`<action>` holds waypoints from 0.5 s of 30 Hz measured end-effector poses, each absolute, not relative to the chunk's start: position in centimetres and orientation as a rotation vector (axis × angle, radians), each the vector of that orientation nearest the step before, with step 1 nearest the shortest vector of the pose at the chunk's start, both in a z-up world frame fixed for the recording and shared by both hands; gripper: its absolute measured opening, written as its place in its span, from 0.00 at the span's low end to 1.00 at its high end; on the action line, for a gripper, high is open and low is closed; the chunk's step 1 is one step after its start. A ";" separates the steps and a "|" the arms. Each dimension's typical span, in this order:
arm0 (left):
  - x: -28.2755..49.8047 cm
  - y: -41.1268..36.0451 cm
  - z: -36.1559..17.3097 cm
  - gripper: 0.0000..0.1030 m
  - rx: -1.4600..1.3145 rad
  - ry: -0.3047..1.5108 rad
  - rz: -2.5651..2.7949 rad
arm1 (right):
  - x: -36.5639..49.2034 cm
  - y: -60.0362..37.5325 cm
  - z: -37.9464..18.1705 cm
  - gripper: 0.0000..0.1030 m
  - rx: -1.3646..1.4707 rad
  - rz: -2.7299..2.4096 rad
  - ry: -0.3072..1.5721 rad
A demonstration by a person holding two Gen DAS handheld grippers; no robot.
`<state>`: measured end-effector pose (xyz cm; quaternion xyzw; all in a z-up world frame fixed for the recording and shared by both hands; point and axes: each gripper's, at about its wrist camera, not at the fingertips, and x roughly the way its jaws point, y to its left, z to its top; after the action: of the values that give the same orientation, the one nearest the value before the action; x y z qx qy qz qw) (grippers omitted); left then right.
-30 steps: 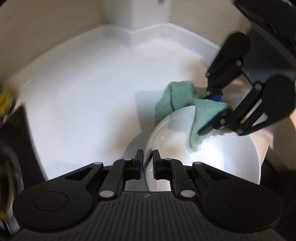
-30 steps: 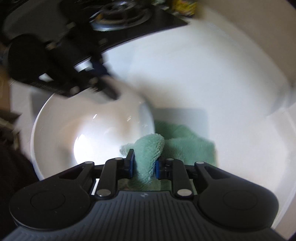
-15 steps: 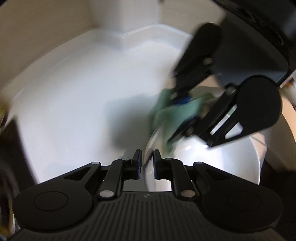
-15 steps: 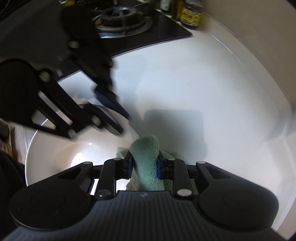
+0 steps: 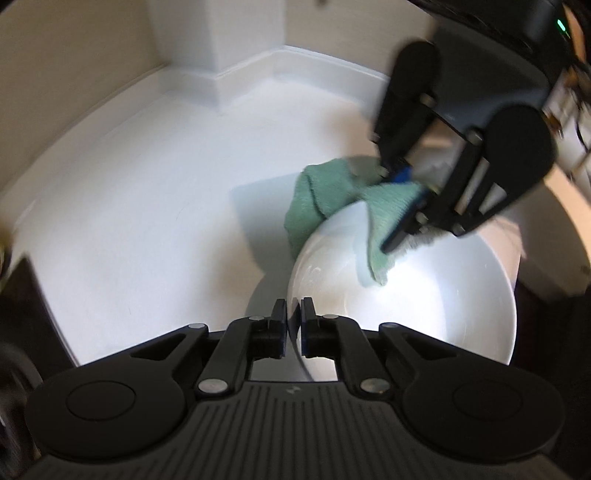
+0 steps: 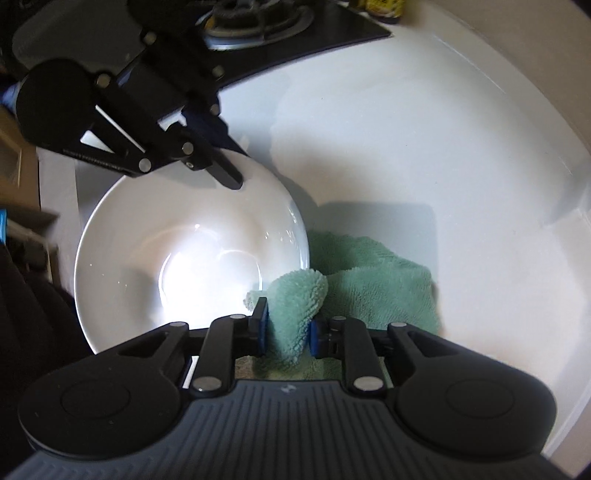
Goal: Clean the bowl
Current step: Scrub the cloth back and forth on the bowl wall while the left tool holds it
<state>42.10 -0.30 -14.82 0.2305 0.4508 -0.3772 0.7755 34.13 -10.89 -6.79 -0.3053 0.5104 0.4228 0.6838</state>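
White bowl (image 5: 424, 295), rim in clamped left tool (image 5: 293, 325); green cloth (image 6: 295, 306) inside, between closing right tool (image 6: 286, 328).

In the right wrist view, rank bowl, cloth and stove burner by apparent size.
1. bowl, largest.
2. cloth, partly hidden by the right gripper, whose jaws are closing on it.
3. stove burner, smallest, but farther off and cropped, so unsure.

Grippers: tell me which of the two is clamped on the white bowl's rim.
The left gripper: it pinches the white ceramic bowl at its rim. The right gripper is closing on the green terry cloth.
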 end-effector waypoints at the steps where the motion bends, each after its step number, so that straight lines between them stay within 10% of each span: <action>1: 42.2 -0.6 -14.7 0.05 0.516 0.972 -0.829 | 34.5 -10.5 -6.8 0.16 -0.693 0.950 1.130; 15: 37.8 2.9 -12.8 0.15 0.293 1.022 -0.541 | 34.7 -10.8 -7.2 0.16 -0.511 0.869 1.058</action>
<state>37.79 2.94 -12.75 0.1381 0.4811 -0.2547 0.8274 34.74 -10.79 -7.16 -0.2333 0.4832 0.3967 0.7448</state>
